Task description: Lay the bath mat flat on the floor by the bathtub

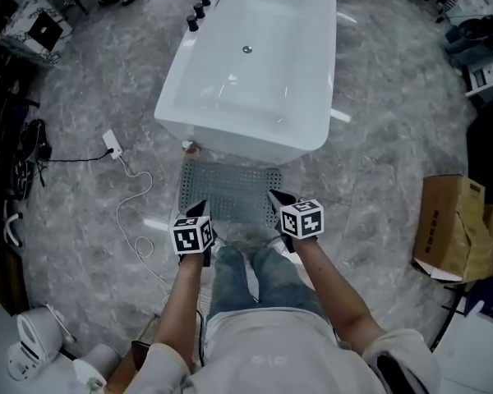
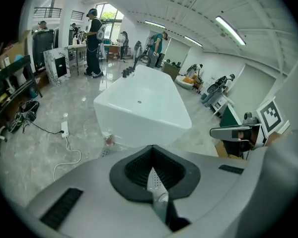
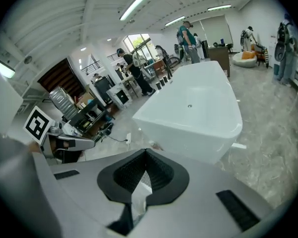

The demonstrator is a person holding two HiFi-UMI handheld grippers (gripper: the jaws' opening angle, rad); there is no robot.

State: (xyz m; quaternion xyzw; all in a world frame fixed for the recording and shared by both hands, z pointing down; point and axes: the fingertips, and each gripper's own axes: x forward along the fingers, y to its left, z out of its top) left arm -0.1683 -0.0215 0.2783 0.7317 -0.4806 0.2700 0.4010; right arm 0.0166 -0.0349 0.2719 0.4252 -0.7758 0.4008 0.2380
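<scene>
The grey perforated bath mat (image 1: 230, 189) is spread out in front of the white bathtub (image 1: 255, 72), above the marble floor. My left gripper (image 1: 199, 210) is shut on the mat's near left corner and my right gripper (image 1: 275, 198) is shut on its near right corner. In the left gripper view a thin fold of mat (image 2: 154, 181) is pinched between the closed jaws of the left gripper (image 2: 152, 148). In the right gripper view another fold of mat (image 3: 139, 192) sits in the shut right gripper (image 3: 146, 152). Whether the mat's far edge touches the floor is unclear.
A white power strip (image 1: 111, 144) with a looping cable lies on the floor to the left. A cardboard box (image 1: 456, 224) stands at the right. A white appliance (image 1: 37, 339) is at the bottom left. People stand far behind the tub (image 2: 141, 108).
</scene>
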